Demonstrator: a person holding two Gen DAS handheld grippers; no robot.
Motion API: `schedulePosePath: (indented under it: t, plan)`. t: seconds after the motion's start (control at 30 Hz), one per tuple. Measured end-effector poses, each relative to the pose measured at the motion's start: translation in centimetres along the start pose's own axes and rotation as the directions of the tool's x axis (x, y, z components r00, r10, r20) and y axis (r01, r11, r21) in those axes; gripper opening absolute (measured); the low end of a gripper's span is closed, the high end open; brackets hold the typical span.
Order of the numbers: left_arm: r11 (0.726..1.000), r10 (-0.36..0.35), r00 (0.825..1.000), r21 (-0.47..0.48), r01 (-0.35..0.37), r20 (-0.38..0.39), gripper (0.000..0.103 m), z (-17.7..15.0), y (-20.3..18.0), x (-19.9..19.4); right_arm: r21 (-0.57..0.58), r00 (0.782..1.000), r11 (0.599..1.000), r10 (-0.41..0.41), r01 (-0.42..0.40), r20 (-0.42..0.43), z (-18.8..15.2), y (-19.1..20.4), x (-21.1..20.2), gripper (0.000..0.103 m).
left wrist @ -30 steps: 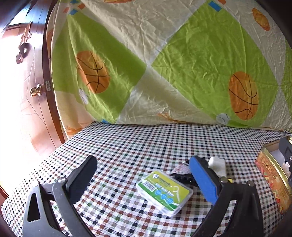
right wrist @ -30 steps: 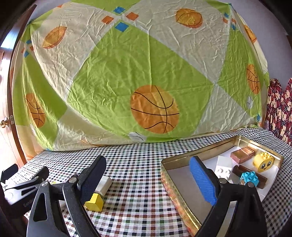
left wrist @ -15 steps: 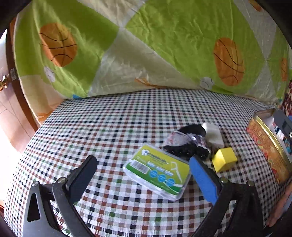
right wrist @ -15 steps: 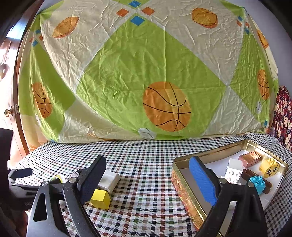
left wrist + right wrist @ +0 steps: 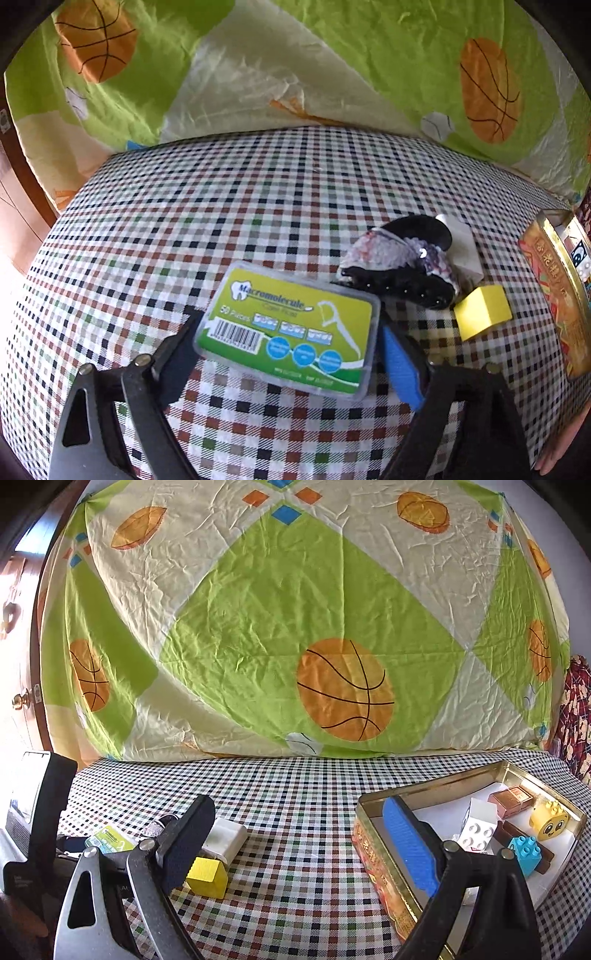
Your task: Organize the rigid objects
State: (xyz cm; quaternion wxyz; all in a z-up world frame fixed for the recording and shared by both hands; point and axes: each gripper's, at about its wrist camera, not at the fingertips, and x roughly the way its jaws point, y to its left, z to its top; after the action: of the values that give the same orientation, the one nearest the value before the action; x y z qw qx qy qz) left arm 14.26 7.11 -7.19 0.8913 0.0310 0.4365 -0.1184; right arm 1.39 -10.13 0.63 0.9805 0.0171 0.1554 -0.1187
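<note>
My left gripper (image 5: 288,343) has dropped over the flat green-labelled clear plastic floss-pick box (image 5: 290,330) on the checked tablecloth (image 5: 229,221), jaws closing across its long axis, not yet pressing.

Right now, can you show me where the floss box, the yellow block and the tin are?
floss box (image 5: 291,328), left wrist view, middle of its green label.
yellow block (image 5: 206,877), right wrist view, its front face.
tin (image 5: 373,853), right wrist view, its red patterned outer wall.
</note>
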Motion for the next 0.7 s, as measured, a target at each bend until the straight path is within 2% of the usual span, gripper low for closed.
schedulePosePath:
  t: [0.1,0.2,0.37,0.5,0.7]
  plan:
    - [1.0,0.028,0.999,-0.013,-0.028,0.02,0.085,-0.1,0.2,-0.5,-0.032,0.999,0.999,0.01,-0.011,-0.046,0.0,0.4,0.4,0.094]
    - [0.996,0.063,0.995,-0.068,-0.058,0.077,0.085,-0.3,1.3,-1.9,-0.053,0.993,0.997,0.047,-0.053,-0.112,-0.2,1.2,1.4,0.094]
    - [0.984,0.111,0.983,-0.157,-0.087,0.149,0.085,-0.6,2.9,-3.5,-0.084,0.955,0.983,0.137,-0.164,-0.264,-0.7,3.5,3.7,0.093]
    - [0.976,0.141,0.974,-0.192,-0.107,0.177,0.085,-0.7,3.5,-4.1,-0.102,0.921,0.977,0.141,-0.19,-0.363,-1.3,5.2,5.6,0.075]
    - [0.973,0.16,0.97,-0.195,-0.123,0.185,0.085,-0.7,3.5,-4.1,-0.092,0.839,0.968,0.151,-0.232,-0.523,-2.8,6.3,8.5,0.051]
